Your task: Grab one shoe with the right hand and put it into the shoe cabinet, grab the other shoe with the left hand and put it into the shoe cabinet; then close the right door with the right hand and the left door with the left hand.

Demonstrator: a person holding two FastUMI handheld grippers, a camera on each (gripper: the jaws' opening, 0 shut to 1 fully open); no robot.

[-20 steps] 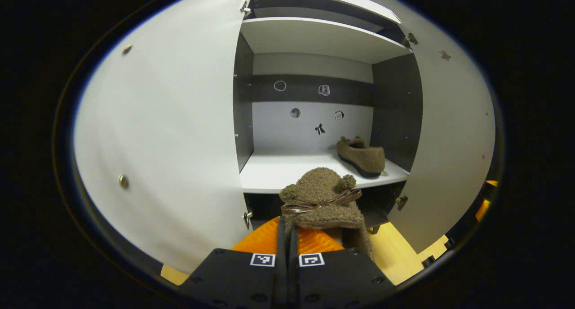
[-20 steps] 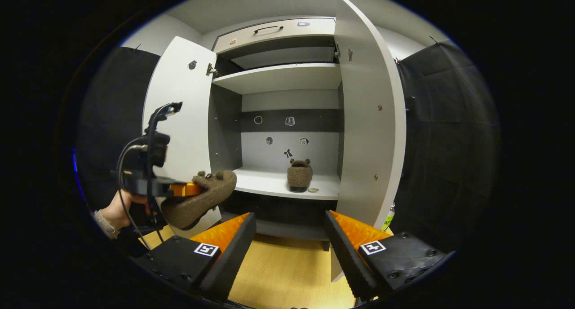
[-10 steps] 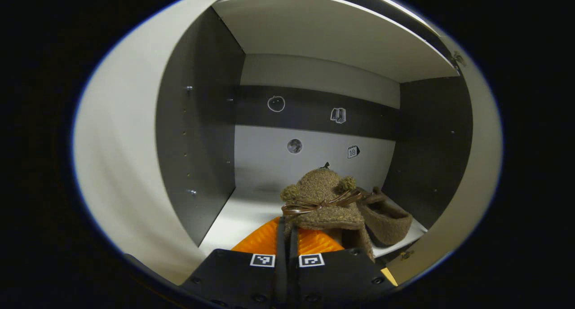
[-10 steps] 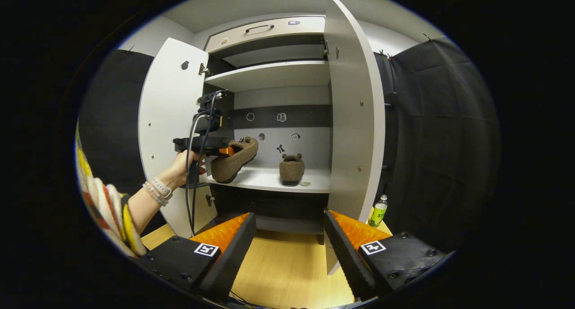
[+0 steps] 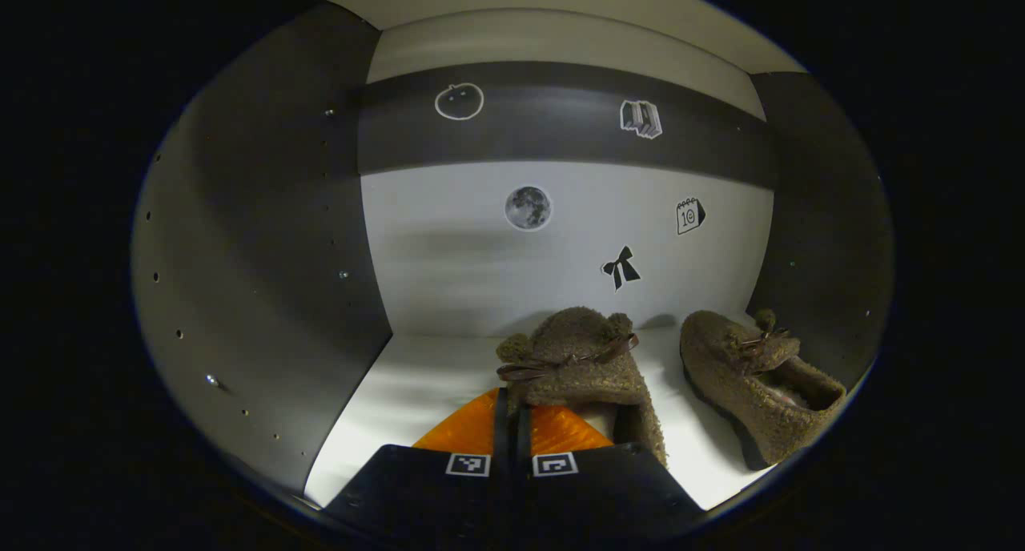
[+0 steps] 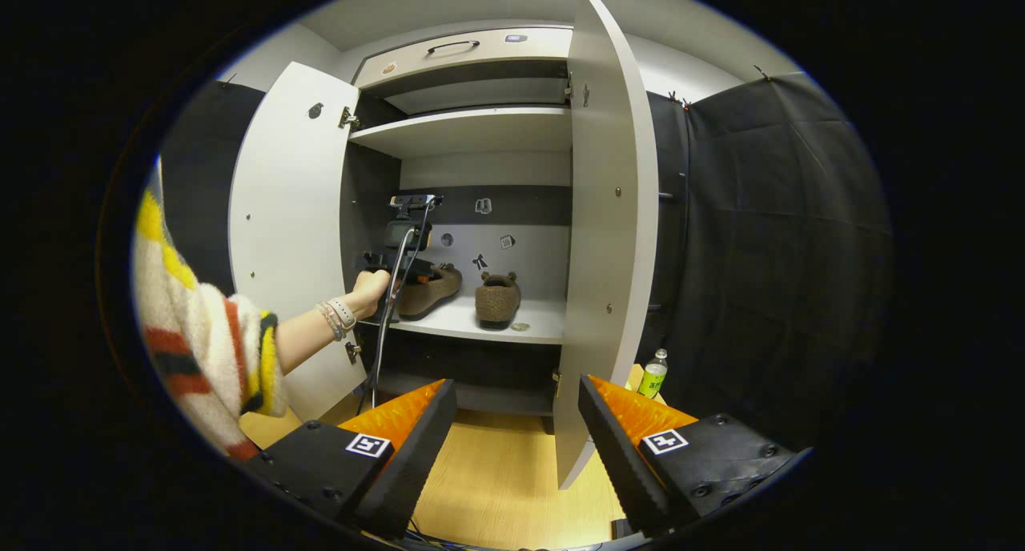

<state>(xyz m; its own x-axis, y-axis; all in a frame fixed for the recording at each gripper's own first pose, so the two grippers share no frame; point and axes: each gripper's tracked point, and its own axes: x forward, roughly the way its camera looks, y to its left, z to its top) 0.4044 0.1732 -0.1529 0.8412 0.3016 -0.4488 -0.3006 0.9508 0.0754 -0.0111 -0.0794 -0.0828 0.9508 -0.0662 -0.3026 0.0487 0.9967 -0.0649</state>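
My left gripper [image 5: 510, 403] is shut on the heel rim of a brown fuzzy shoe [image 5: 578, 359] with pom-poms and a bow, held low over the white shelf [image 5: 416, 391] inside the cabinet. The other brown shoe [image 5: 753, 379] lies on that shelf to the right. In the right gripper view the held shoe [image 6: 432, 288] sits at the shelf's left with the left gripper [image 6: 404, 251] and a hand behind it, and the second shoe [image 6: 497, 299] stands in the middle. My right gripper [image 6: 516, 423] stands open over the floor, well back from the cabinet. Left door [image 6: 284, 215] and right door [image 6: 604, 215] are open.
A green bottle [image 6: 654, 373] stands on the wooden floor [image 6: 496, 479] right of the right door. A striped sleeve [image 6: 200, 335] reaches in from the left. A small round thing [image 6: 520, 326] lies on the shelf's front edge. An upper shelf [image 6: 472, 130] and a drawer [image 6: 456, 50] sit above.
My left gripper has carried its shoe forward into the cabinet and down toward the shelf, beside the other shoe. My right gripper has drawn back a little and stays open.
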